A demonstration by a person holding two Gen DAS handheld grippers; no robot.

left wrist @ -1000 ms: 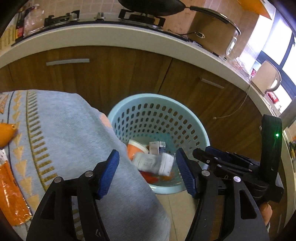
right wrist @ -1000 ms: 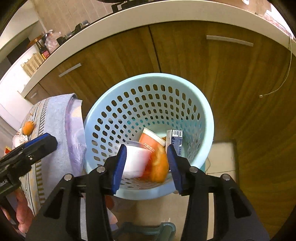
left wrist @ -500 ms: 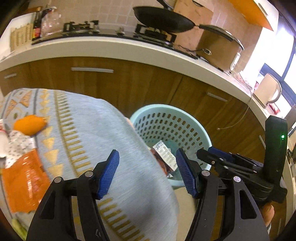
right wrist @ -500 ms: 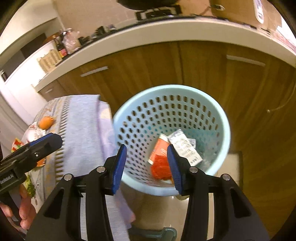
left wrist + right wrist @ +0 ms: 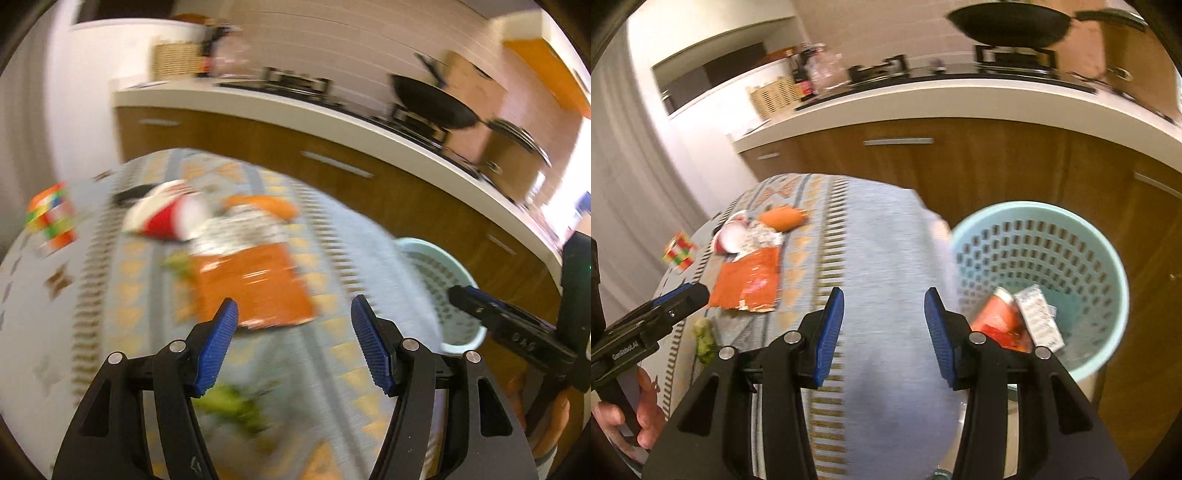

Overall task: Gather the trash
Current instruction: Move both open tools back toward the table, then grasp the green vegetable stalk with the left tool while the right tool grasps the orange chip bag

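Left gripper (image 5: 293, 341) hovered just short of the orange wrapper (image 5: 251, 284) on the bench (image 5: 871, 266), jaws wide and empty, likely lining up a pick. Right gripper (image 5: 884, 330), jaws apart, empty, beside the basket (image 5: 1115, 266) holding trash.

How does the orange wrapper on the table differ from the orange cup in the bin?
The orange wrapper lies flat and crinkled on the tablecloth; the orange cup sits tilted inside the blue basket. The wrapper remains uncollected, the cup is binned. Both are orange trash.
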